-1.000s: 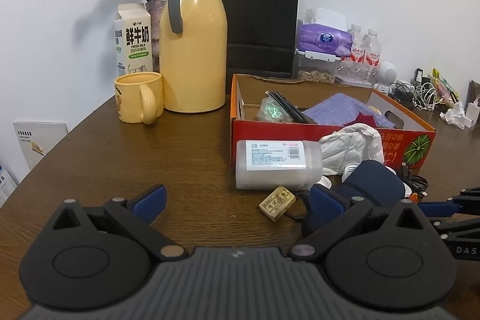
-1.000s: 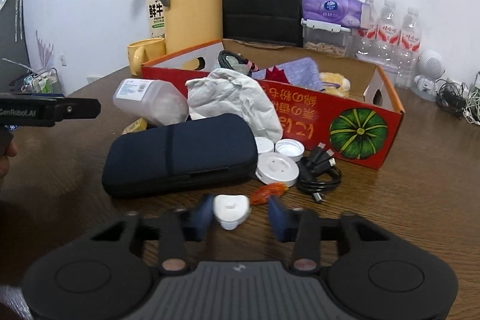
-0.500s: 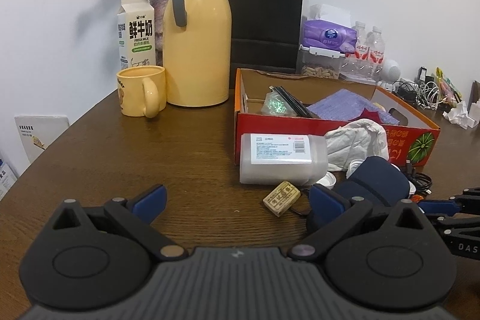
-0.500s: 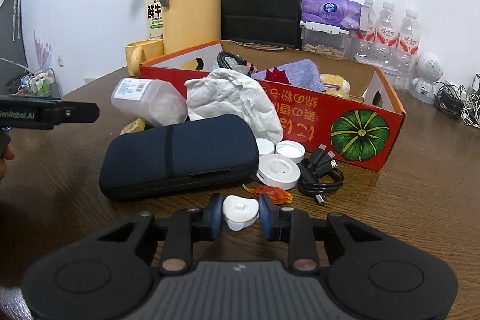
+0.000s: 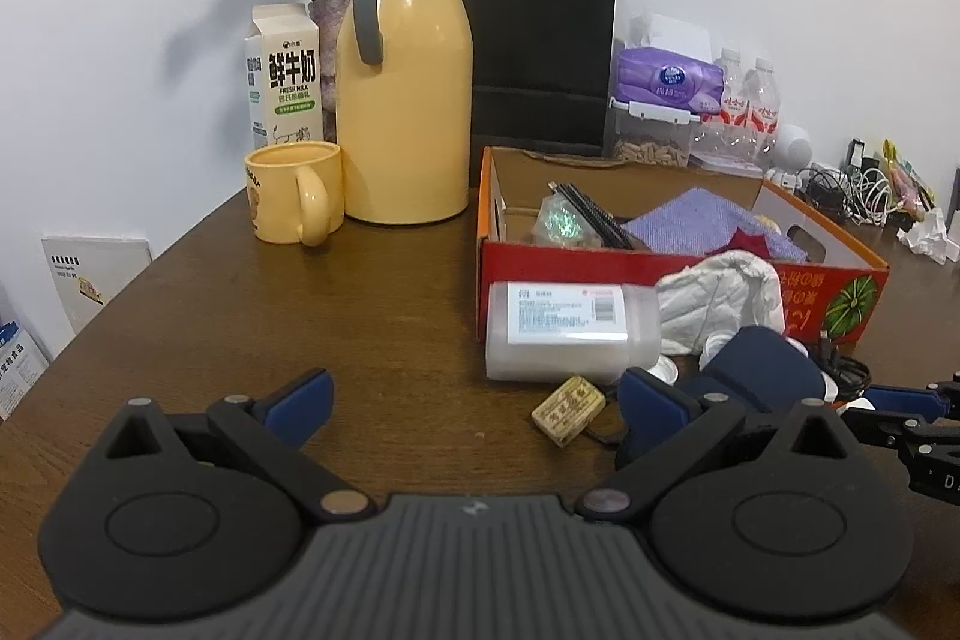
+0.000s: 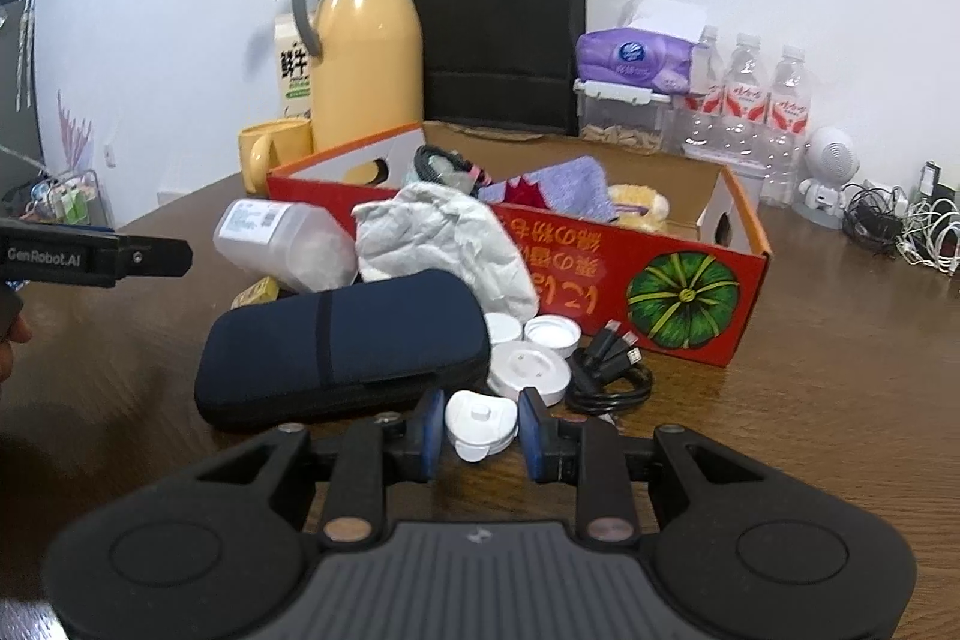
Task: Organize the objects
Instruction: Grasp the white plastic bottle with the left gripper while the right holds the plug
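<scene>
The right tool has closed in on the small white plastic piece: a second ago its blue pads stood well to either side of the piece, and now they sit right against its two flanks, so it looks gripped, though whether it has left the counter yet cannot be told. The piece is on the near side of the red cardboard box, just in front of the round white disc and beside the dark blue zip case, which lies against the box's front wall with the crumpled white cloth and the clear labelled container. The coiled black cable lies close to the box too. The left tool has not shifted; it hovers wide open and empty over bare counter, further from the box than the container and the small tan block. With the grip made, the likely next step is to lift the piece and carry it over the front wall into the box, which already holds a purple cloth and other bits. The piece is small and smooth, so it could twist or pop out as it rises.
</scene>
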`<state>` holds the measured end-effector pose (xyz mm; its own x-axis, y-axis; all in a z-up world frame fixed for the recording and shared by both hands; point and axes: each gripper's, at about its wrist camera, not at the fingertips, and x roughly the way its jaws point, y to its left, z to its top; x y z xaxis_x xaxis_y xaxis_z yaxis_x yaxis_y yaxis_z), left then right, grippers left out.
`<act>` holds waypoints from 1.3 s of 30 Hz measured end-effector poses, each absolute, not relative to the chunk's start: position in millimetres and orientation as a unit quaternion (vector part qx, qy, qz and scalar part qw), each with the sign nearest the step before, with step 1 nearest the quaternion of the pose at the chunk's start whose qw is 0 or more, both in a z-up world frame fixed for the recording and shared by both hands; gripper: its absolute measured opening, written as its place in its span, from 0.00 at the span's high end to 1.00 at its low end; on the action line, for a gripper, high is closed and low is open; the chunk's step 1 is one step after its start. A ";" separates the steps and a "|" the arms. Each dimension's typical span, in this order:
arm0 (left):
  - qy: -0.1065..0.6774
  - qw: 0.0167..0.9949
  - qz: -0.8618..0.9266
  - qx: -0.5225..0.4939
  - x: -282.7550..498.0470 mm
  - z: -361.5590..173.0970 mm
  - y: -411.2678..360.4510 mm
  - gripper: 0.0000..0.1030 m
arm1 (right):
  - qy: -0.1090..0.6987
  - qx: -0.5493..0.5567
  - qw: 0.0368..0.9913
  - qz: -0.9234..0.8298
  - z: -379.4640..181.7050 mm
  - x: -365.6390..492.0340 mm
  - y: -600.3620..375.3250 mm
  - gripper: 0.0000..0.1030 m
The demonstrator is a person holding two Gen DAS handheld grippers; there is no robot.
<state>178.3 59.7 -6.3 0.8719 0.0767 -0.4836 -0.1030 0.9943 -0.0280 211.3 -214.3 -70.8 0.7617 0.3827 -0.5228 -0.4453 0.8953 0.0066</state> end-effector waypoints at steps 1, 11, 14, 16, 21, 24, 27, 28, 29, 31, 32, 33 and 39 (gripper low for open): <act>0.246 0.968 0.046 -0.026 179.6 -4.6 59.4 0.00 | 0.263 -0.056 0.938 0.217 -70.2 211.3 -215.4 0.75; 0.264 0.964 0.022 0.010 216.4 1.1 38.0 0.00 | 0.247 -0.038 0.949 0.194 -66.2 211.9 -226.0 0.75; 0.276 0.961 0.009 0.022 230.0 -3.4 27.5 0.00 | 0.247 -0.037 0.949 0.194 -66.2 212.1 -226.1 0.75; 0.281 0.959 0.005 0.023 236.3 -5.5 22.6 0.00 | 0.247 -0.036 0.949 0.192 -66.3 212.9 -227.3 0.75; 0.300 0.953 0.024 0.017 257.4 -10.7 17.2 0.00 | 0.247 -0.033 0.949 0.194 -66.2 212.3 -227.9 0.75; 0.321 0.946 0.042 0.003 268.1 -17.1 21.3 0.00 | 0.248 -0.032 0.949 0.195 -66.1 212.6 -227.9 0.75; 0.325 0.944 0.048 -0.009 270.5 -21.5 25.9 0.00 | 0.248 -0.032 0.948 0.197 -66.6 212.8 -227.7 0.75; 0.323 0.945 0.048 -0.011 270.7 -21.9 26.3 0.00 | 0.248 -0.032 0.948 0.198 -66.7 212.7 -227.7 0.75; 0.321 0.946 0.048 -0.013 270.8 -22.1 26.5 0.00 | 0.248 -0.033 0.948 0.198 -67.0 212.8 -227.4 0.75; 0.323 0.945 0.044 -0.015 272.0 -23.5 26.1 0.00 | 0.249 -0.033 0.947 0.199 -67.3 212.9 -227.2 0.75; 0.326 0.944 0.038 -0.015 273.2 -24.7 25.6 0.06 | 0.249 -0.033 0.947 0.198 -67.4 212.8 -227.0 0.75; 0.327 0.944 0.033 -0.016 272.6 -25.6 25.1 0.19 | 0.249 -0.034 0.947 0.198 -67.5 212.9 -226.9 0.75; 0.311 0.950 0.027 -0.017 264.6 -24.4 23.0 0.20 | 0.248 -0.035 0.948 0.198 -67.6 212.3 -226.8 0.75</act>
<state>264.6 23.0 -24.4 0.8046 0.0408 -0.5924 -0.0615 0.9980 -0.0147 212.3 -226.8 -67.6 0.7990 0.3577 -0.4834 -0.3922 0.9193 0.0319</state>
